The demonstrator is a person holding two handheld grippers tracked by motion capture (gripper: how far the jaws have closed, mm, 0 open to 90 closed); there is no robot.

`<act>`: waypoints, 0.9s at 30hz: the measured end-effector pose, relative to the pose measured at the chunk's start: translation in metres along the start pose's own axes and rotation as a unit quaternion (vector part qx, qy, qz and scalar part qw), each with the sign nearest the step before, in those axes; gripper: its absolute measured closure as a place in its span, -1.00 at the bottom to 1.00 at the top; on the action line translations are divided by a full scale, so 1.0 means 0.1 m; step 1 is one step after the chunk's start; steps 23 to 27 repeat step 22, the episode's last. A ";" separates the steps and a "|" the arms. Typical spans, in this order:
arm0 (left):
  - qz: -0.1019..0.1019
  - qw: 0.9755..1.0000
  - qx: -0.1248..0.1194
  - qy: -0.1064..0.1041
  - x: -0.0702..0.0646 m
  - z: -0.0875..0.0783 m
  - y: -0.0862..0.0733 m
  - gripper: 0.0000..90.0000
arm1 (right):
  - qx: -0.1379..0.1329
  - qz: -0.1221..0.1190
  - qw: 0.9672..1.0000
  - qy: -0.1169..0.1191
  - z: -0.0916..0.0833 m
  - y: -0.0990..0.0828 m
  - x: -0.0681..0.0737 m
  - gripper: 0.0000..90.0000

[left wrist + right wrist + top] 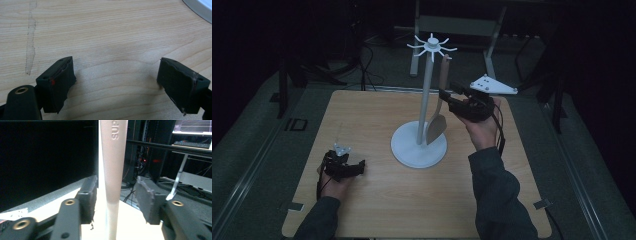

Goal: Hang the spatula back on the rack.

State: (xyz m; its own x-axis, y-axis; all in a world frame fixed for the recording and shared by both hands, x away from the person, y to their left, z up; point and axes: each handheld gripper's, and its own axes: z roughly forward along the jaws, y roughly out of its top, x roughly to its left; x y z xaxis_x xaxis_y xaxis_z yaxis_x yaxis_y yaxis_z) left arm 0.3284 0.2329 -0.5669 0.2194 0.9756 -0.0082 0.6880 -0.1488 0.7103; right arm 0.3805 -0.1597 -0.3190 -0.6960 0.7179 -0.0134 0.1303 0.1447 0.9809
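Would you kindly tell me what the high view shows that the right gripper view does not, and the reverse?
The high view alone takes in the white stand's round base, its spoked top, the spatula's blade and the left gripper low over the table. The right gripper view alone shows raised lettering on the handle and gaps between it and both pads. Both show the right gripper around the hanging spatula handle.

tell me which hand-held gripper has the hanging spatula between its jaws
The right hand-held gripper, raised beside the stand, brackets the spatula; the left one sits low over bare table.
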 end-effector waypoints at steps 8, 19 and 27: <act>0.000 1.000 0.000 0.000 0.00 0.00 0.00 -0.68 | 0.008 -0.007 1.000 -0.023 -0.01 -0.05 0.02 -0.25; 0.000 1.000 0.000 0.000 0.00 0.00 0.00 -0.68 | 0.023 -0.007 0.999 -0.044 -0.18 -0.22 0.01 -0.40; 0.000 1.000 0.000 0.000 0.00 0.00 0.00 -0.68 | 0.041 -0.003 0.997 -0.061 -0.25 -0.36 -0.02 -0.40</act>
